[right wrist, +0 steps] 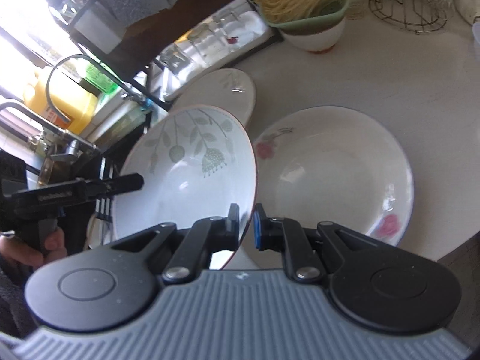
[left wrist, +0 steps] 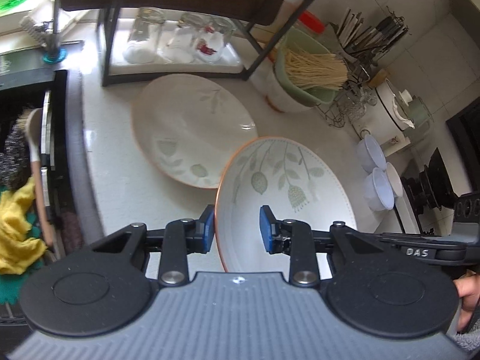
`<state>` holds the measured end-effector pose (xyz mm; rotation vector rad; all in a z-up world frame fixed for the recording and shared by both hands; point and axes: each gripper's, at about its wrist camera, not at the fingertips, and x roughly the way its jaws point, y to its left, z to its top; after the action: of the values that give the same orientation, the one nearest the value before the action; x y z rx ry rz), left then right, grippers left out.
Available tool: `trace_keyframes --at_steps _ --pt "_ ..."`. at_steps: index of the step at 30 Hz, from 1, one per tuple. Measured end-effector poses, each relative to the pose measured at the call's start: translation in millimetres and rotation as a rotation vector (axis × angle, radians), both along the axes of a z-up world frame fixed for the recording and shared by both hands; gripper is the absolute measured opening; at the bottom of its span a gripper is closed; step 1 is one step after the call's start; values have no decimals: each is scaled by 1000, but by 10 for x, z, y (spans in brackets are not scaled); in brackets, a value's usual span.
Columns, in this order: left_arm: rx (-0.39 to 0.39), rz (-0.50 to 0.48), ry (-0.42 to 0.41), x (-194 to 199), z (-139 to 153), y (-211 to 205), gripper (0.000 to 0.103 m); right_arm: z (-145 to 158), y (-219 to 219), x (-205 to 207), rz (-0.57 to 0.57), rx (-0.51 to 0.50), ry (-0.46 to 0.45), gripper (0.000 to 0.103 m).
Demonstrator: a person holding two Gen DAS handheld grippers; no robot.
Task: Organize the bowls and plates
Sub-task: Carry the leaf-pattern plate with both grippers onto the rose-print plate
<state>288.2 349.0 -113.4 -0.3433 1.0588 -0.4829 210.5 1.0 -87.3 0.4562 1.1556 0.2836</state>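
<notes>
A deep leaf-patterned bowl (left wrist: 285, 198) with an orange rim is held tilted above the counter. My left gripper (left wrist: 237, 229) is open, its jaws straddling the bowl's near rim with a wide gap. My right gripper (right wrist: 246, 229) is shut on the same bowl's (right wrist: 186, 180) rim. The left gripper's body also shows in the right wrist view (right wrist: 75, 192), at the bowl's left side. A matching leaf-patterned plate (left wrist: 192, 129) lies flat on the counter behind it, and also shows in the right wrist view (right wrist: 222, 93). A white plate with pink roses (right wrist: 336, 168) lies to the right.
A black rack with upturned glasses (left wrist: 180, 39) stands at the back. A green colander of noodles (left wrist: 309, 69) sits in a white bowl. Small white bowls (left wrist: 378, 174) lie at the right. The sink (left wrist: 27, 162) with brush and yellow cloth is left. A wire stand (right wrist: 411, 3) is at the back right.
</notes>
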Motion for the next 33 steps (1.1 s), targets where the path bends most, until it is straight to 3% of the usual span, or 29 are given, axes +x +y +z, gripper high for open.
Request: trace_keyframes --at_steps 15,29,33 --pt "69 20 31 83 -238 -758 34 -370 -580 157 5 3 58 13" --pt "170 70 25 -12 -413 -1143 34 -557 -754 221 48 -11 70 14" --pt "207 100 26 4 -439 -1208 34 -534 -694 242 98 -58 42 14"
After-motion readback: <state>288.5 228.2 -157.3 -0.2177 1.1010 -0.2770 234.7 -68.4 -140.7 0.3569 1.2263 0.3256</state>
